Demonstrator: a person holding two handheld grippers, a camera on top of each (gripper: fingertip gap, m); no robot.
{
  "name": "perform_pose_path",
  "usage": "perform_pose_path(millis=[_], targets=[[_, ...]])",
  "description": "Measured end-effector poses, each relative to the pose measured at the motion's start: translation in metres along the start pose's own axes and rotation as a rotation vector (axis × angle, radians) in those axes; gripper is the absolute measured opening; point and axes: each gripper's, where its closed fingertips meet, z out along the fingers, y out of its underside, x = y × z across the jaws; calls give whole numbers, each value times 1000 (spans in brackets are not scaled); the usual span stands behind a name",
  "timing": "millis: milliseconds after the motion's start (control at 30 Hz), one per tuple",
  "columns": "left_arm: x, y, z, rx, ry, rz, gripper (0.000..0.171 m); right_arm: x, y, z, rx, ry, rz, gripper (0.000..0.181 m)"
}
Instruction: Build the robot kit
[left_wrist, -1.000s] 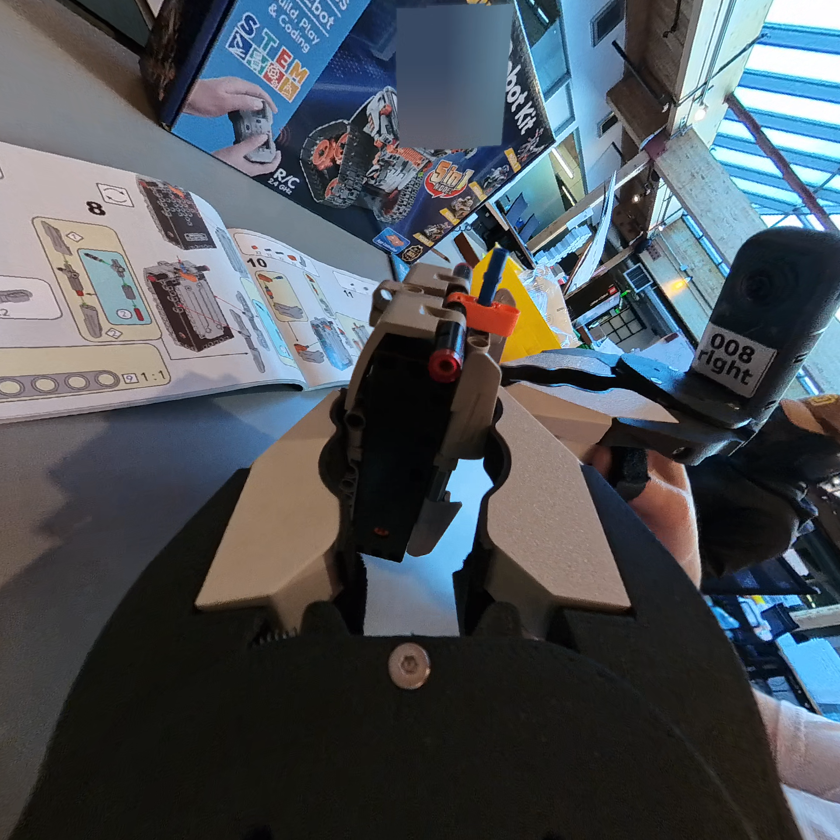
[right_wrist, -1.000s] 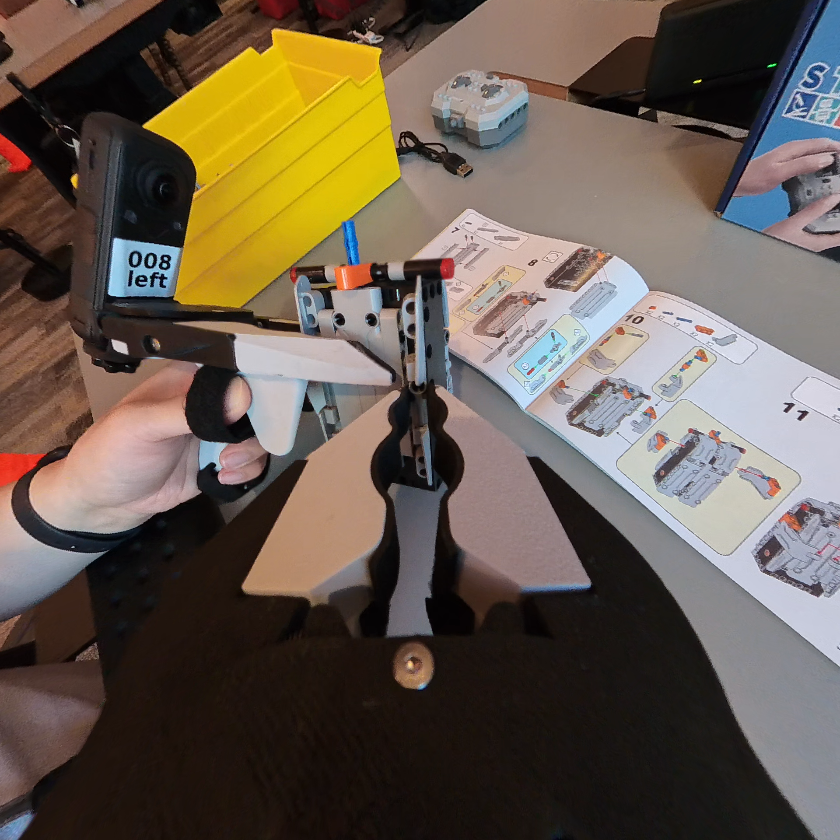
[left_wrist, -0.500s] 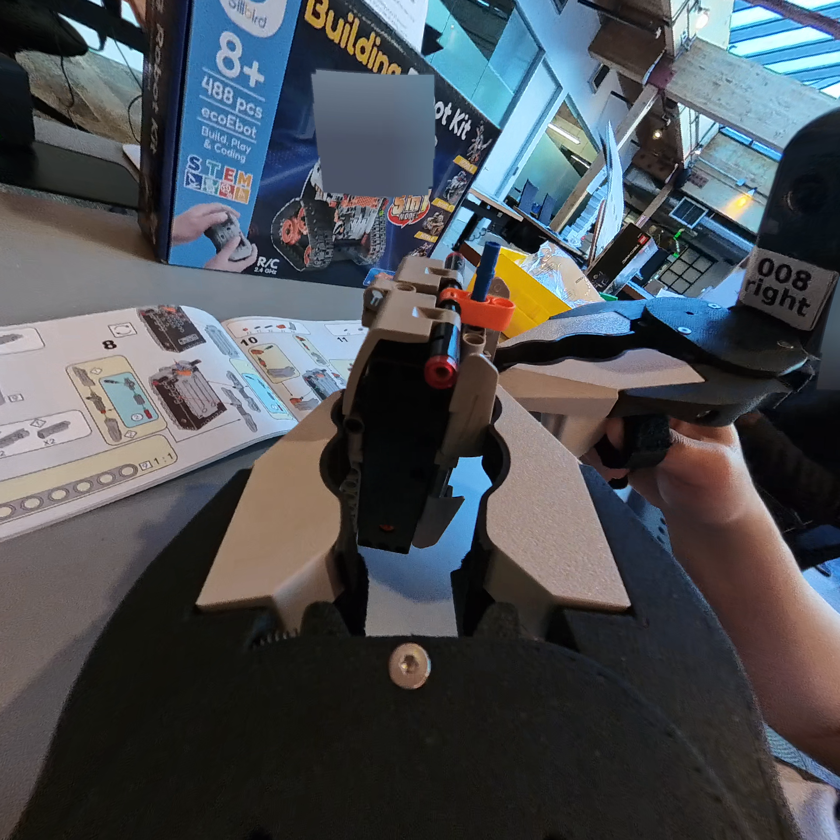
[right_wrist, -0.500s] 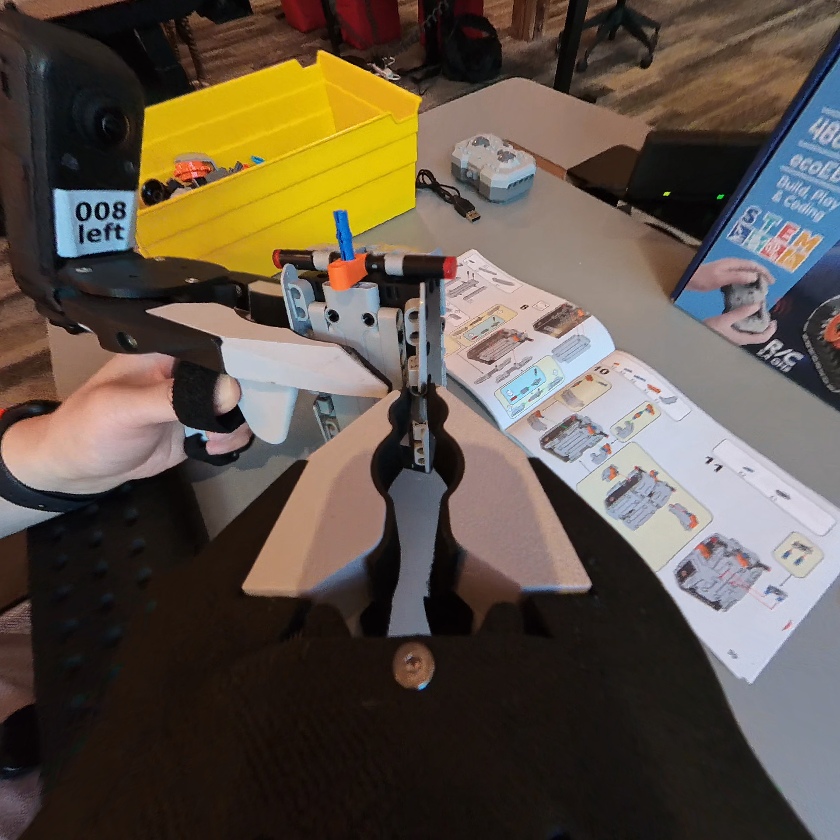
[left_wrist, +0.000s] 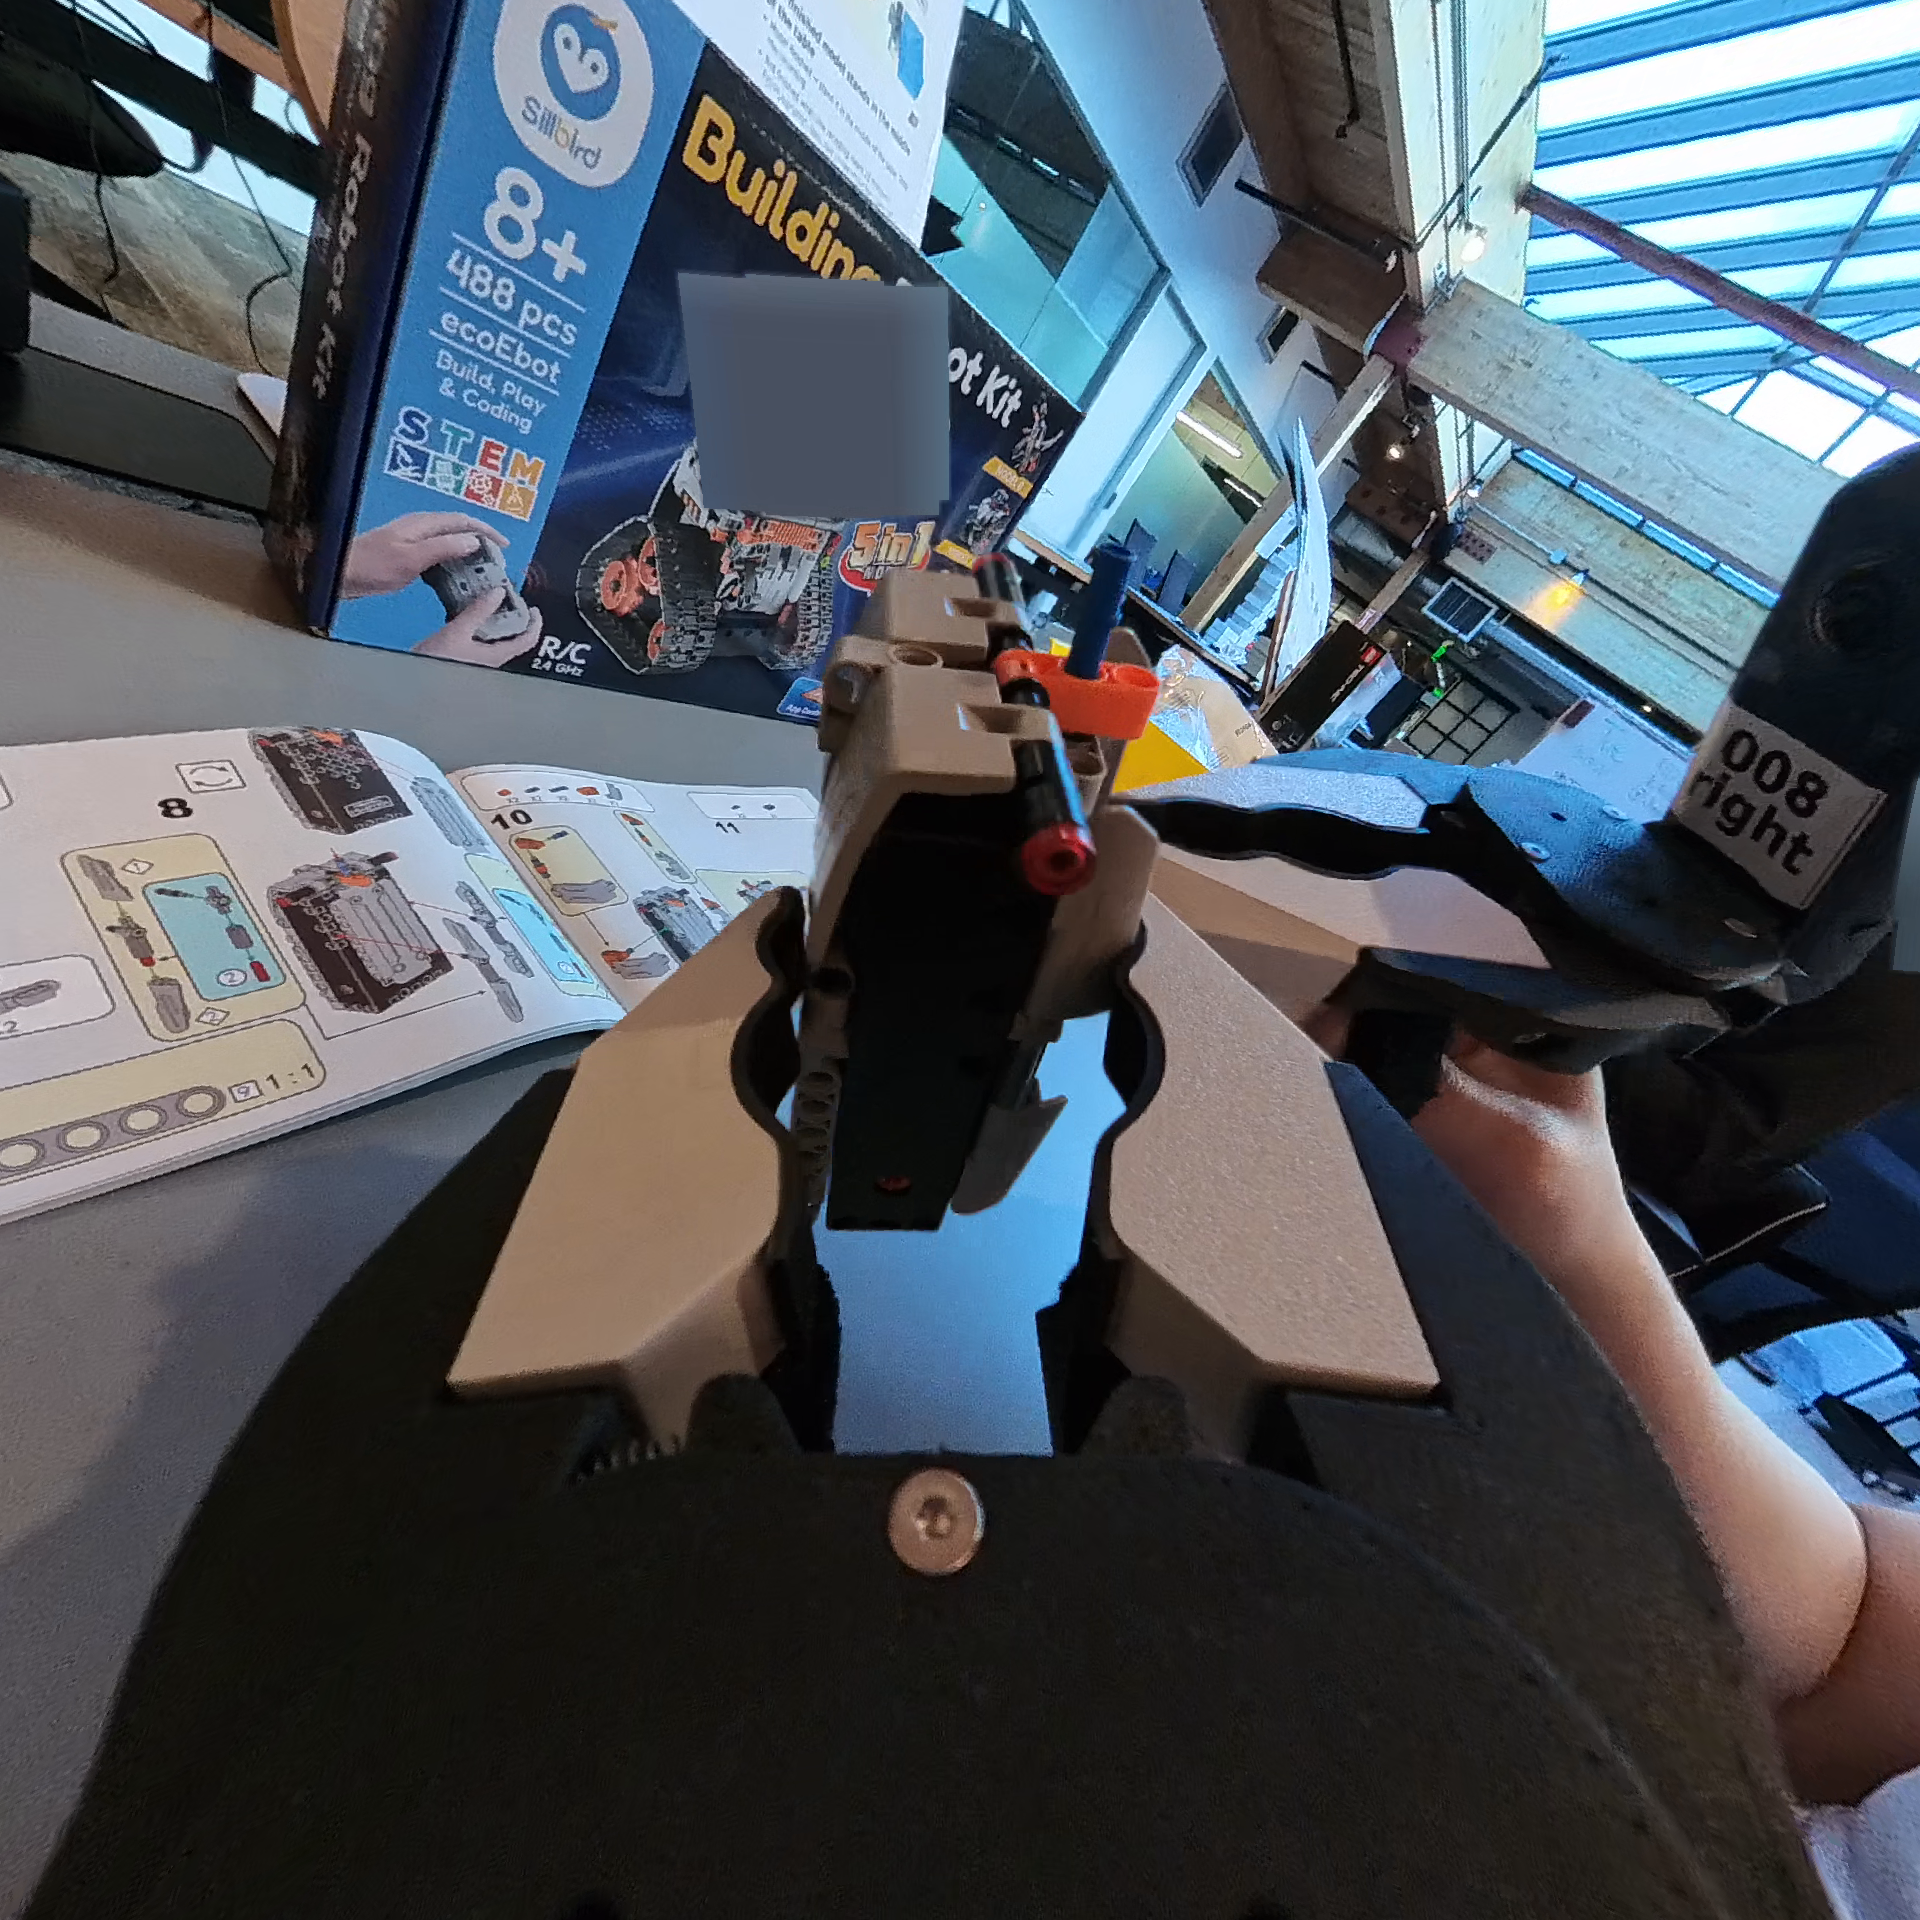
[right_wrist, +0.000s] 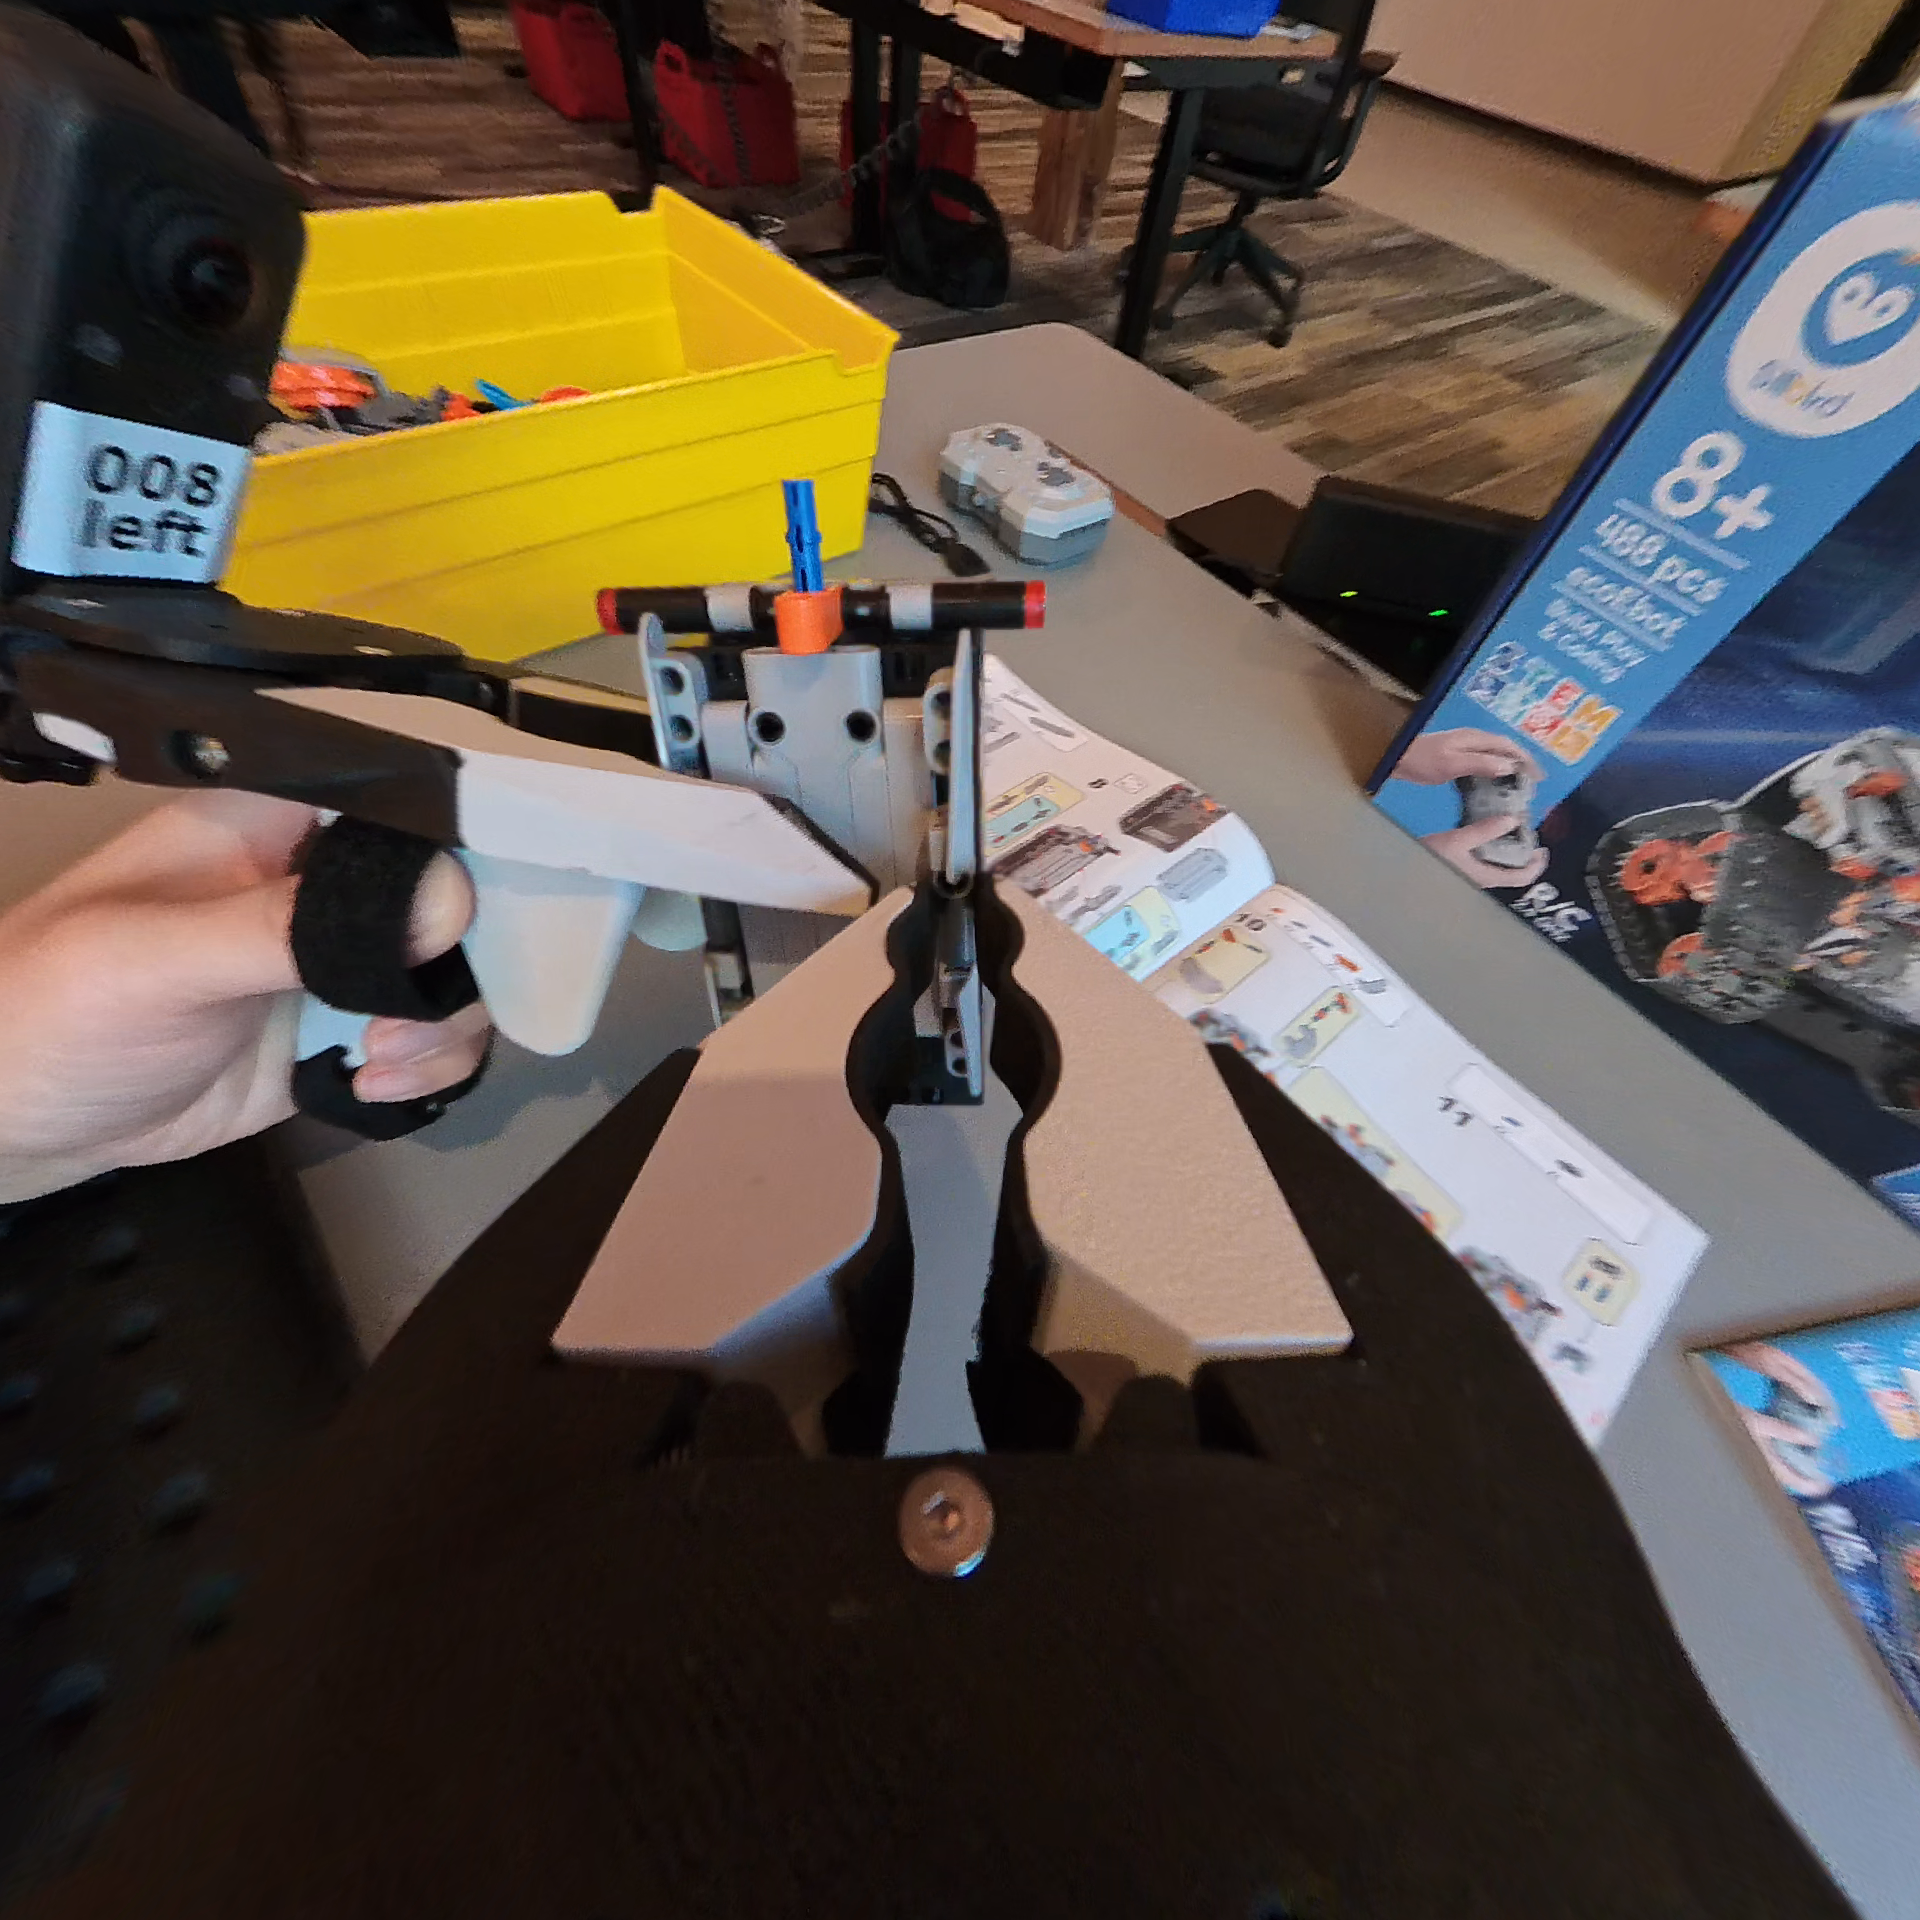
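Where visible, yellow bin contents.

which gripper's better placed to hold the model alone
Probably left: the left gripper clamps the model across its broad body, while the right gripper only pinches a thin side beam.

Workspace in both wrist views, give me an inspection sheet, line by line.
Surface: grey table.
Job's things: brick assembly held off the table; open instruction booklet.
Clutter: yellow bin holding loose parts; kit box; grey remote controller.
Grippers: left gripper shut on the assembly's body; right gripper shut on its thin side beam.
Cables: black USB cable.
Surroundings: office chair, wood floor.
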Motion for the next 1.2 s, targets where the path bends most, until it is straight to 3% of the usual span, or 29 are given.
perform_pose_path(millis=[233,367,633,967,1200], targets=[[2,-4,-4,22,50,-64,56,-3,-4,-1,28,-15,-32,6],[9,-16,-8,97,119,-108,57,-6,-14,-7,60,-66,-6,6],[14,-20,-12,119,76,-6,55,-8,-25,-9,43,-28,-106,6],[15,-17,-14,122,156,-186,54,-11,-28,-9,-152,-65,-183,5],[15,-21,-17,138,189,-233,54,-16,-34,-6,-148,-127,-141,6]])
